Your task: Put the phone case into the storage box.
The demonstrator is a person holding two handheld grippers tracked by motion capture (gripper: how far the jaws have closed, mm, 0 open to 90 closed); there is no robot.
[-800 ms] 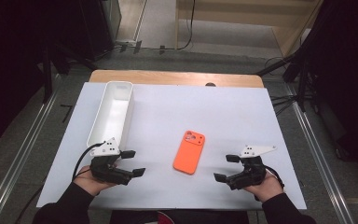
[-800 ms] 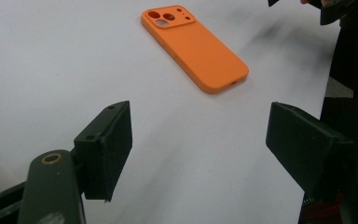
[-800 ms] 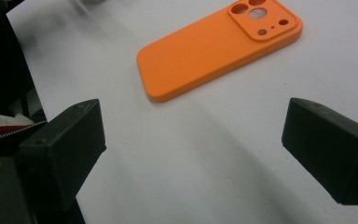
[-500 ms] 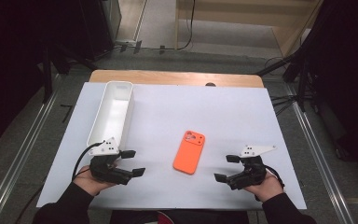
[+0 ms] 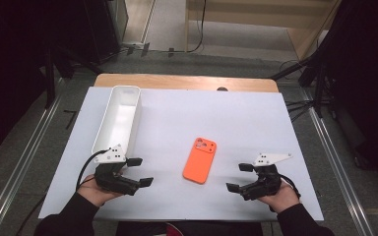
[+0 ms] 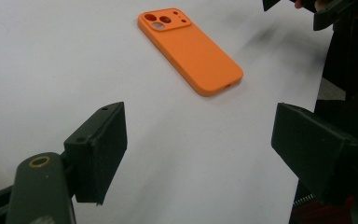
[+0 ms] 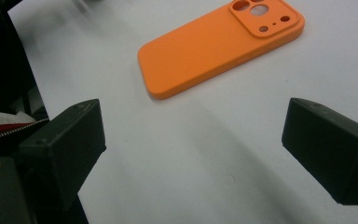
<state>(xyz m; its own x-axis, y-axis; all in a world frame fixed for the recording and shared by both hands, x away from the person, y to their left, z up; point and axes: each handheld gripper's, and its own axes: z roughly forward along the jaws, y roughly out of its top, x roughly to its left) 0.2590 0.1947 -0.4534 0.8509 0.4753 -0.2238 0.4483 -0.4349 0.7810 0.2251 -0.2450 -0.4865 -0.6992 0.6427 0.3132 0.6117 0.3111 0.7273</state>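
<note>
At the near edge of the desk (image 5: 177, 123), which is covered with a white sheet, the person's two hands each hold a black two-jaw tool low over the surface. The left tongs (image 5: 140, 172) stand with their jaws wide apart and nothing between them — the same goes for the right tongs (image 5: 240, 177), gaping and empty. Both point inward toward the middle of the desk. Between them, a little farther from the person, lies the flat orange rectangular phone case (image 5: 200, 160), back side up, its camera cut-outs at the far end; it touches neither tool. In the left gripper view the phone case (image 6: 189, 49) lies ahead of the open jaws — well apart from them. Beyond the left hand, a long white plastic tray (image 5: 109, 129) runs along the left side toward the desk's far wooden edge.
</note>
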